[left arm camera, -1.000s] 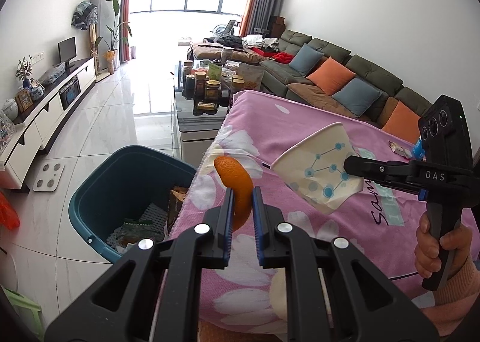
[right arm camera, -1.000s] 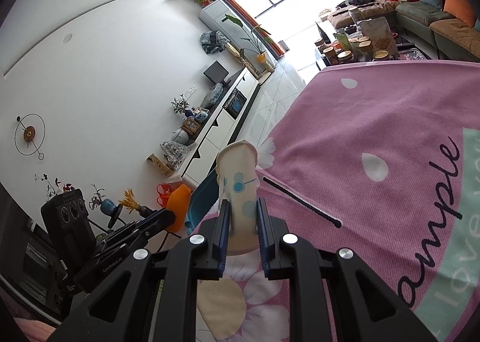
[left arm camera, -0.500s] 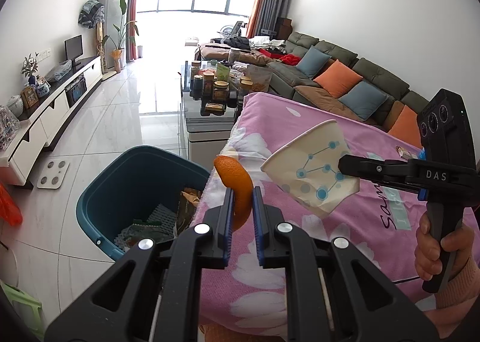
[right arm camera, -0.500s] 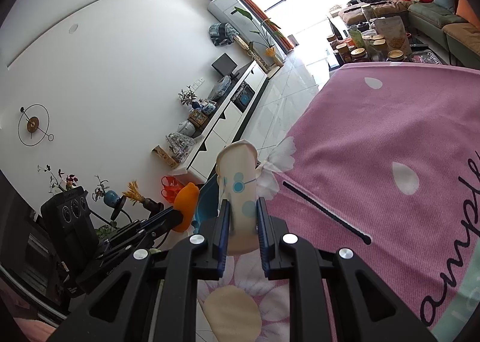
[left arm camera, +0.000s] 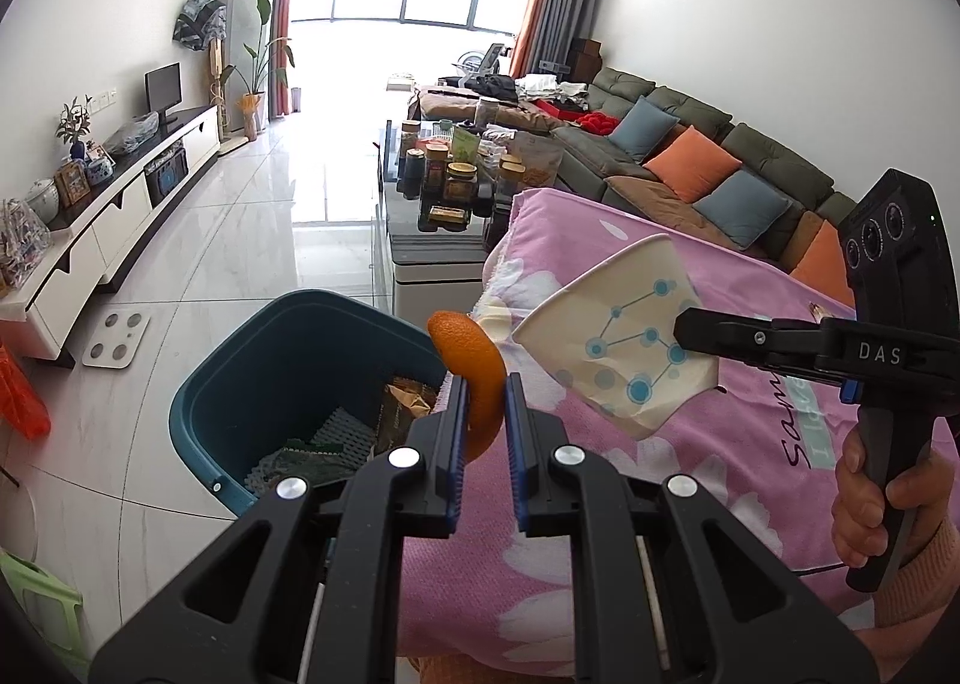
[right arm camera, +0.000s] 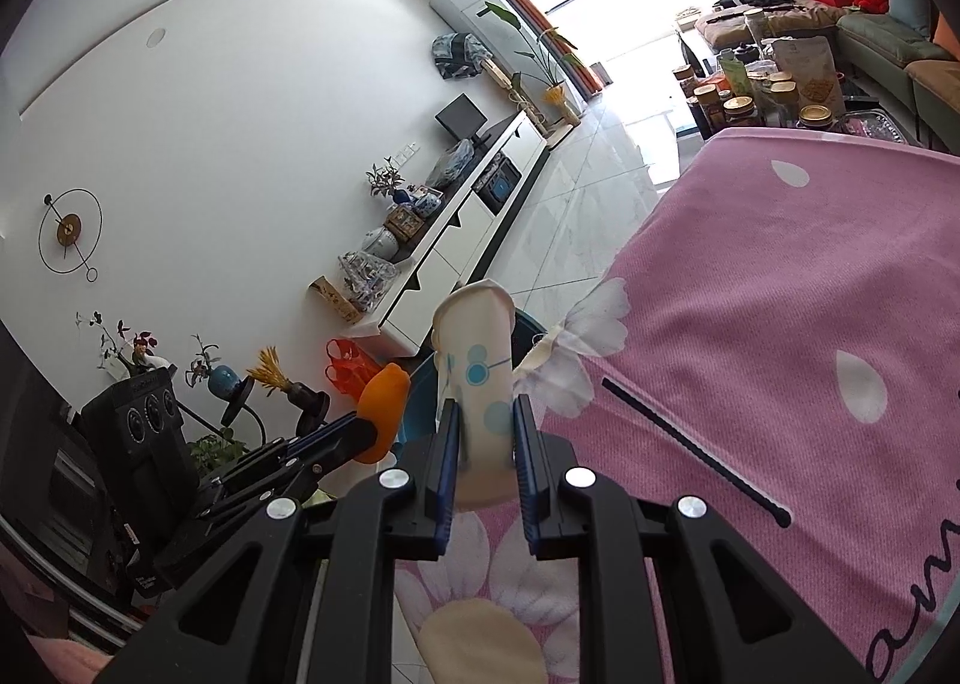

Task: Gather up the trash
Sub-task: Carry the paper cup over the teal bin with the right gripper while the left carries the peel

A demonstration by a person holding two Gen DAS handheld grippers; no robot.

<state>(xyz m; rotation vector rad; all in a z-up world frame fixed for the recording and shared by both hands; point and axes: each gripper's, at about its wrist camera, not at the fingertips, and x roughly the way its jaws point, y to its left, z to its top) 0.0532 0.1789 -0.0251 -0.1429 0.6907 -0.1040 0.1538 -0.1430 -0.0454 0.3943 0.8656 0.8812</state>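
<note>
My left gripper (left arm camera: 482,405) is shut on a piece of orange peel (left arm camera: 471,363), held in the air at the edge of the pink cloth, just right of the teal trash bin (left arm camera: 252,372). The bin holds wrappers and paper. My right gripper (right arm camera: 485,435) is shut on a squashed white paper cup (right arm camera: 477,360) with blue dots, above the cloth's corner. In the left wrist view the cup (left arm camera: 624,345) and the right gripper (left arm camera: 684,327) sit right of the peel. In the right wrist view the peel (right arm camera: 384,399) and the left gripper (right arm camera: 369,432) are low on the left.
The table has a pink flowered cloth (left arm camera: 690,444). A thin black stick (right arm camera: 690,444) lies on it. A dark coffee table (left arm camera: 444,210) with several jars stands beyond the bin. A grey sofa (left arm camera: 690,156) runs along the right, a white TV cabinet (left arm camera: 120,216) along the left.
Both grippers have moved left toward the bin with their loads. The bin now lies closer and more of its inside shows. Both grips are unchanged.
</note>
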